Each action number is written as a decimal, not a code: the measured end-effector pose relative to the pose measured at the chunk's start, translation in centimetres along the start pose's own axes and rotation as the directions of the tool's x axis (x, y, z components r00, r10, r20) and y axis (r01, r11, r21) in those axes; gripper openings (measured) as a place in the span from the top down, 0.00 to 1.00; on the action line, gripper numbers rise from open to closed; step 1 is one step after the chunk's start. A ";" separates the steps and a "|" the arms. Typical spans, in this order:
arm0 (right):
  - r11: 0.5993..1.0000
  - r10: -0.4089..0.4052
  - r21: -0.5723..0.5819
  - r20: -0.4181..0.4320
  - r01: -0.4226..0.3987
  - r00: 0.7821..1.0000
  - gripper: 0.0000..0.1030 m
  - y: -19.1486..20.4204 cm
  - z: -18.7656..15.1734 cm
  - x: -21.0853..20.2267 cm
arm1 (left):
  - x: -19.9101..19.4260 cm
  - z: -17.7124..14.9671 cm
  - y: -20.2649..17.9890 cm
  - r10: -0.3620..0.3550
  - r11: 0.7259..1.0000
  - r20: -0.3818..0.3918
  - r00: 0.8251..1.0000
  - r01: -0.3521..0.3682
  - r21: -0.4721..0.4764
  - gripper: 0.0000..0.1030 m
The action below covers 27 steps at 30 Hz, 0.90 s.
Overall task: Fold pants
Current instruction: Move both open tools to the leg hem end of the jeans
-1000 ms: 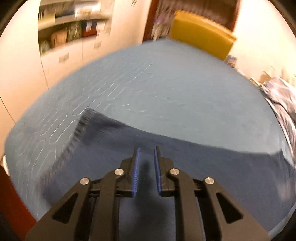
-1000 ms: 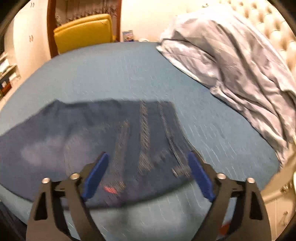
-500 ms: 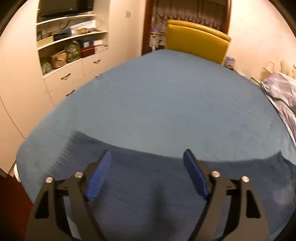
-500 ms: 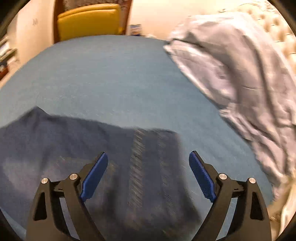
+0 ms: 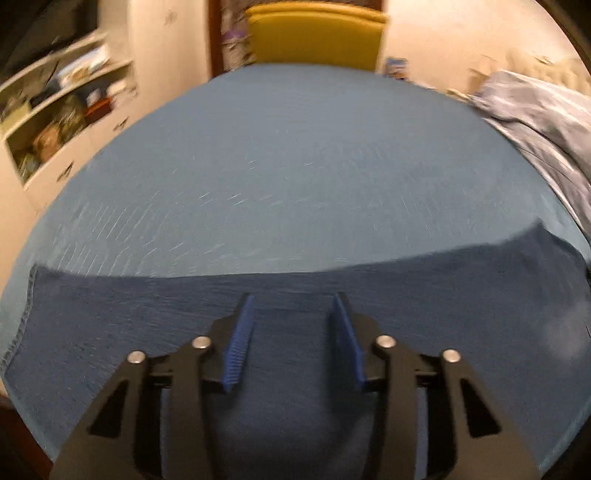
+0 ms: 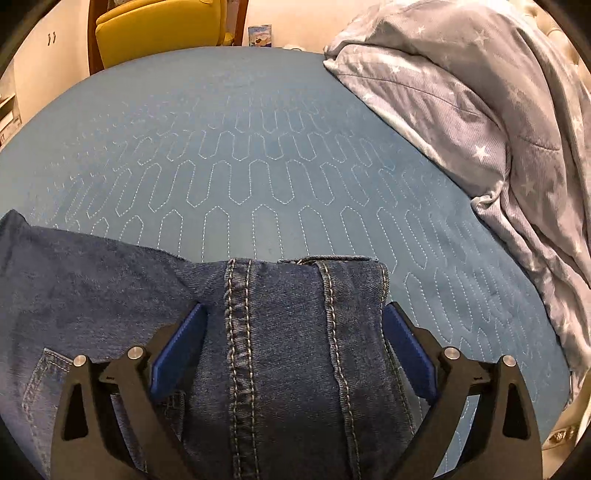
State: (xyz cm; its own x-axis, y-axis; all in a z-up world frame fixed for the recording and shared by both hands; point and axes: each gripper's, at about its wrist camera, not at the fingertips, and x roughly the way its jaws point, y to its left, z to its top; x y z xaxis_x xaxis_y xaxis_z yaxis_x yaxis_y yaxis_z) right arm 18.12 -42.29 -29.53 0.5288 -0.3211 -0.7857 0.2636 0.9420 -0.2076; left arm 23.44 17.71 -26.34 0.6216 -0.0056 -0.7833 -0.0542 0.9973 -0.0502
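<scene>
Closing left gripper (image 5: pixel 293 306) above pants (image 5: pixel 110 325) on bed (image 5: pixel 295 166)

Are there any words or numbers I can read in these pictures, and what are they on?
None can be read.
Small picture card against the far wall: any print too small to read.
Things on the shelves: any labels blurred.
Jeans: only stitching, no label showing.
Star-print duvet: stars only, no words.
</scene>
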 end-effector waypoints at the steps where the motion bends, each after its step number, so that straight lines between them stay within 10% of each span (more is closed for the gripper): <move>1: 1.000 0.009 0.004 0.000 -0.009 1.000 0.11 -0.2 0.0 0.1 | 0.6 0.5 1.8 0.011 0.999 -0.008 1.000 -0.011 -0.041 0.59; 13: 1.000 -0.021 0.007 0.174 0.020 0.984 0.12 3.7 0.7 -8.2 | -0.8 0.8 22.2 0.155 0.966 -0.019 0.988 -0.156 -0.209 0.46; 16: 0.985 0.157 -0.101 0.211 -0.138 0.965 0.12 10.7 1.5 -13.1 | -1.5 0.9 25.9 0.076 0.977 -0.004 0.997 -0.075 -0.202 0.51; 19: 0.928 0.335 -0.230 0.180 -0.292 0.925 0.12 20.6 1.1 -16.9 | -3.7 0.6 29.8 0.208 0.953 0.029 0.978 -0.196 -0.233 0.46; 21: 0.860 0.465 -0.287 0.104 -0.422 0.879 0.13 28.4 0.2 -18.4 | -5.9 -0.2 31.7 0.149 0.937 0.077 0.986 -0.116 -0.329 0.46; 27: 0.746 0.566 -0.390 -0.058 -0.541 0.822 0.25 45.1 -2.5 -18.1 | -14.1 -7.6 36.0 0.123 0.847 0.159 0.979 -0.020 -0.532 0.46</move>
State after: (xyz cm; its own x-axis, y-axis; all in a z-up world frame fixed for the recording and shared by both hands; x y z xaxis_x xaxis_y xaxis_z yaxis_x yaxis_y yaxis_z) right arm 18.40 6.26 -26.11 0.5374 0.2749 -0.7973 -0.4038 0.9138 0.0430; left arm 6.78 53.12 -21.83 0.7267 0.1292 -0.6747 -0.4740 0.8051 -0.3564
